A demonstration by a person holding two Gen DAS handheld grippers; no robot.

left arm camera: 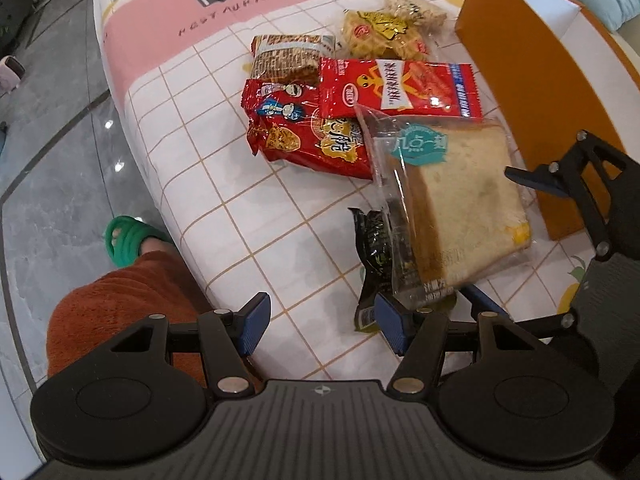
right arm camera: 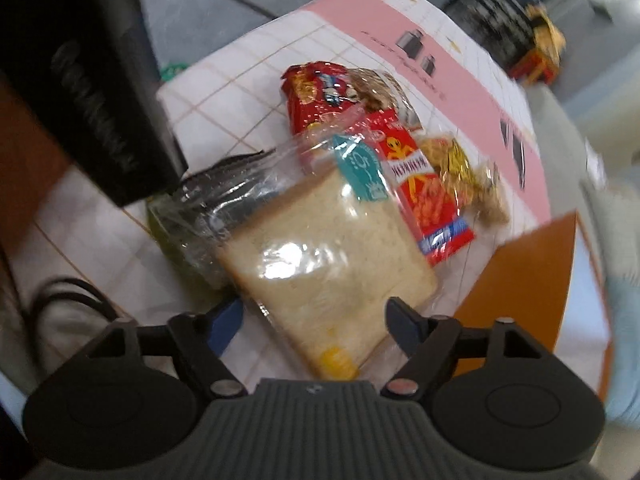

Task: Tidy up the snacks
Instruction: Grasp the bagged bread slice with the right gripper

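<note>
A pile of snack packets lies on the checked tablecloth [left arm camera: 248, 216]. Nearest is a clear-wrapped slice of bread [left arm camera: 452, 208], which rests partly on a dark green packet [left arm camera: 374, 248]. My right gripper [right arm camera: 316, 320] is open, and the bread's [right arm camera: 332, 260] near corner sits between its blue pads without either pad touching it. My left gripper [left arm camera: 322, 328] is open over bare cloth, just left of the dark packet. Behind the bread lie two red packets [left arm camera: 308, 132] [left arm camera: 400, 88], a brown wafer packet [left arm camera: 288, 56] and a yellow waffle packet [left arm camera: 380, 34].
An open orange box [left arm camera: 540, 92] stands at the right, close to the bread and the right gripper [left arm camera: 506, 240]. The table edge [left arm camera: 168, 216] curves along the left, above grey floor. A person's leg [left arm camera: 120, 312] and green slipper [left arm camera: 128, 240] are beside it.
</note>
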